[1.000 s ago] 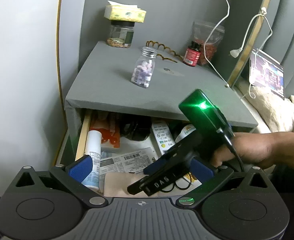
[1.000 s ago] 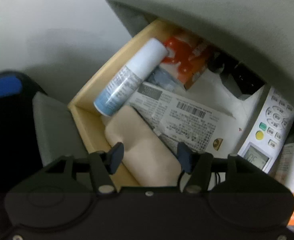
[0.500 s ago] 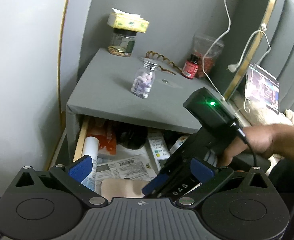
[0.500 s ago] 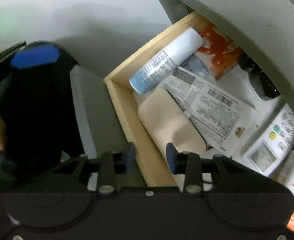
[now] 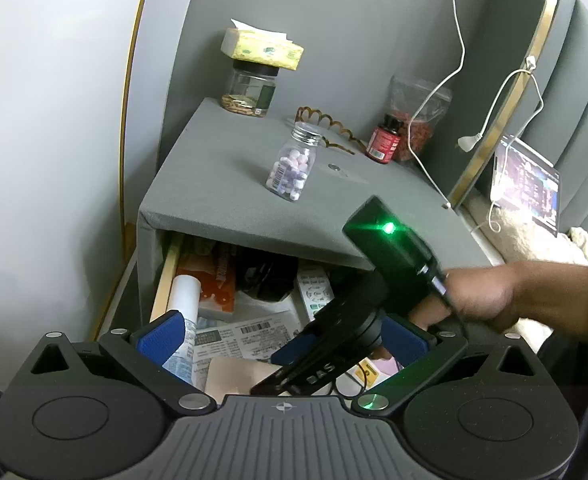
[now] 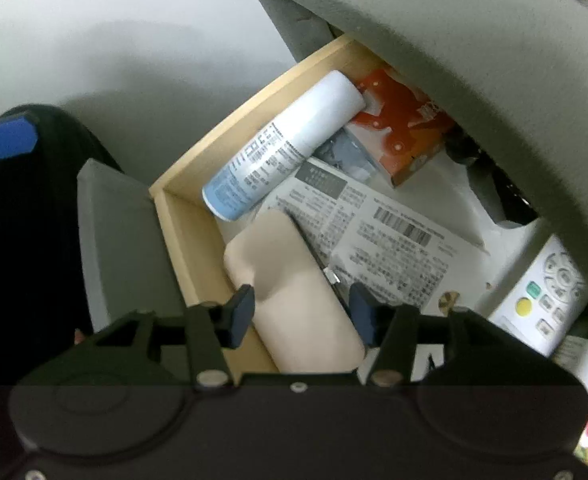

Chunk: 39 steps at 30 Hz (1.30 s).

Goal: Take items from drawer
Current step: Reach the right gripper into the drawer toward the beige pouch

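Observation:
The open wooden drawer [image 6: 173, 216] holds a white and blue spray can [image 6: 281, 148], a beige pouch [image 6: 294, 292], an orange box [image 6: 398, 128], a printed leaflet [image 6: 382, 236] and a white remote [image 6: 546, 292]. My right gripper [image 6: 300, 312] points steeply down into the drawer. Its jaws are opening and straddle the near end of the beige pouch, a pad at each side, with no firm squeeze visible. My left gripper [image 5: 283, 338] stays open in front of the drawer with nothing held. Through it I see the right gripper [image 5: 289, 368], the spray can [image 5: 183, 300] and the pouch [image 5: 233, 372].
The grey nightstand top [image 5: 221, 184] overhangs the drawer's back half. On it stand a pill bottle [image 5: 291, 172], a jar [image 5: 249, 92] under a tissue pack and a red bottle [image 5: 384, 140]. White cables [image 5: 454, 80] hang at the right. A hand [image 5: 478, 296] holds the right gripper.
The right gripper's fingers narrowed over the drawer's front edge, then widened and shifted back over the beige pouch, which now sits between them. The left gripper has barely moved.

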{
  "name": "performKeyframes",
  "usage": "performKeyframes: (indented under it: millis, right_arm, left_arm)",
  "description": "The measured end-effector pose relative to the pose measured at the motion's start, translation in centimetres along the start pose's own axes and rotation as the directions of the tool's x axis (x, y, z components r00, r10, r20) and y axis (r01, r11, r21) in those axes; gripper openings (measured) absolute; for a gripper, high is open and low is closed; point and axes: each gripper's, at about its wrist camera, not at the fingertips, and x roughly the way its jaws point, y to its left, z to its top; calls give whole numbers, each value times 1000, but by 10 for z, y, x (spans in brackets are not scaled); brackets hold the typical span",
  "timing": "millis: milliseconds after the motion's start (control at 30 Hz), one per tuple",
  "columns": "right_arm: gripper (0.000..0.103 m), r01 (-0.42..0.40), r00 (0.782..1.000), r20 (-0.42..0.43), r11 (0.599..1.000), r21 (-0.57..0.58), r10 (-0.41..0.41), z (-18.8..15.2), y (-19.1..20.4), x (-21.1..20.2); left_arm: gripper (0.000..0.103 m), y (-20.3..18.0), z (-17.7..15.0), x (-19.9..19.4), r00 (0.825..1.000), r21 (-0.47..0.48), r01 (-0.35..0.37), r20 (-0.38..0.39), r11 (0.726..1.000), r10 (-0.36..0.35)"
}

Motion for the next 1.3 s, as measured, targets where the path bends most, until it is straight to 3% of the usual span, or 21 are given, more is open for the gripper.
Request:
performKeyframes:
  millis: [67, 133, 333, 533, 733, 1067, 1133, 1300]
  right_arm:
    - [30, -65, 998, -20, 998, 0, 65, 4, 1, -15]
    - [25, -73, 996, -48, 996, -52, 71, 6, 10, -20]
    - [26, -62, 994, -93, 995, -78, 55, 11, 18, -19]
    - [26, -171, 976, -132, 985, 17, 172, 8, 7, -24]
    - [27, -135, 980, -151, 990, -28, 130, 7, 24, -34]
    - [29, -207, 974, -67, 973, 104, 214, -11, 10, -26]
    - [23, -228, 969, -67, 968, 107, 236, -16, 14, -25]
    - [25, -250, 968, 24, 954, 166, 249, -37, 6, -32]
  left_arm:
    - [103, -1, 1, 2, 1000, -6, 6, -3, 1000, -6]
    - [103, -4, 1, 5, 1000, -5, 9, -4, 1000, -9]
    - [103, -8, 2, 8, 1000, 5, 20, -5, 1000, -20]
    - [103, -9, 3, 10, 1000, 23, 29, -4, 999, -29]
    - [103, -8, 4, 12, 999, 20, 40, -6, 999, -40]
    - [103, 0, -2, 0, 998, 20, 55, 0, 998, -55]
    - [103, 0, -2, -1, 998, 19, 56, -1, 998, -56]
    - [103, 0, -2, -1, 998, 21, 61, -3, 998, -61]
